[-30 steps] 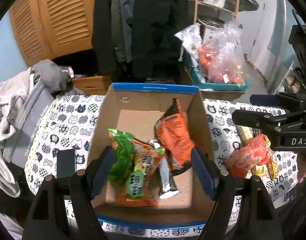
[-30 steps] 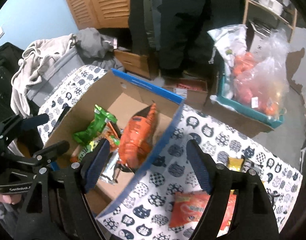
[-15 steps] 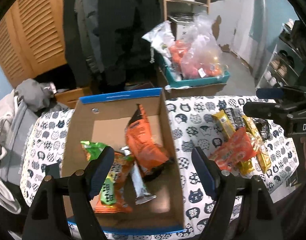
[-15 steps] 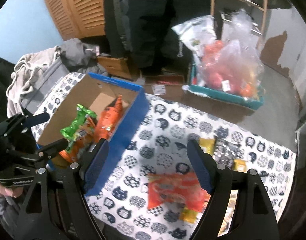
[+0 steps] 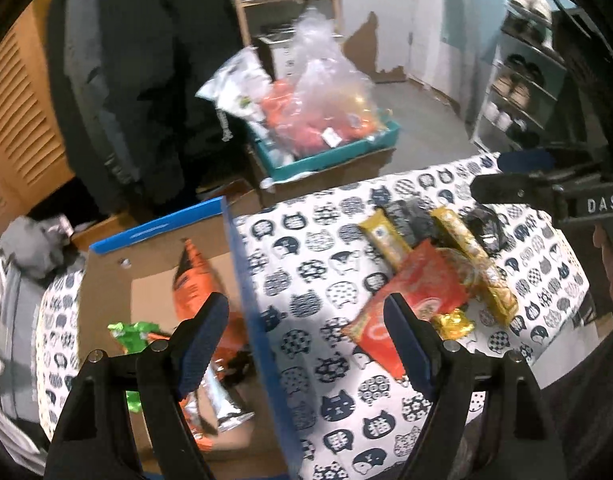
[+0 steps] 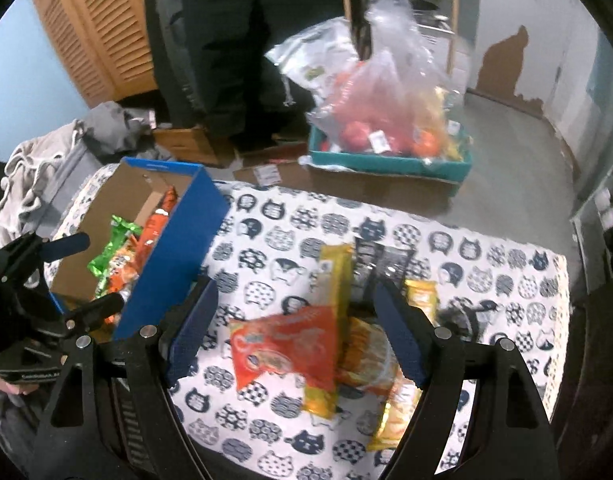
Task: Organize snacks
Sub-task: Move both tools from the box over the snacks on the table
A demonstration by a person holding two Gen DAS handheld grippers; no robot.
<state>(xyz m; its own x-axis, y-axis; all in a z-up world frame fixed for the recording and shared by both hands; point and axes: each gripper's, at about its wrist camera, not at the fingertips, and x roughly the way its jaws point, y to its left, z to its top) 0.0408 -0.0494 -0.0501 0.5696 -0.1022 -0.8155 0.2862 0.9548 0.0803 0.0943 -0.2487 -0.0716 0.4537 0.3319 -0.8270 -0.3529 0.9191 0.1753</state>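
- Two claws hang over a bench (image 6: 274, 240) draped in a cat-print cloth; the left claw (image 5: 306, 340) is spread wide and grips nothing, its near finger (image 5: 202, 336) above the box and its far finger over the red packet.
- The right claw (image 6: 294, 336) is likewise spread wide and empty, its fingers flanking the loose snack pile from above, not touching it as far as can be seen.
- A blue-sided cardboard box (image 6: 178, 248) stands at the left end of the bench, its top open.
- Inside the box lie an orange packet (image 5: 190, 276), leaning toward the right wall, a green packet (image 5: 132, 332) beside it and a silver wrapper (image 5: 226, 404) nearer the camera.
- On the cloth, well apart from the box, a large red packet (image 6: 286, 344) lies on top of the heap.
- A long yellow bar (image 6: 334, 276) runs beside and partly under it, with dark wrappers (image 6: 380, 264) just behind and more yellow-orange packets (image 6: 398, 408) to the right.
- Behind the bench, a teal tray (image 6: 390, 164) on the floor holds clear plastic bags (image 6: 386, 92) of red and orange goods.
- Louvred wooden doors (image 6: 102, 36) and dark hanging coats (image 6: 226, 40) fill the background.
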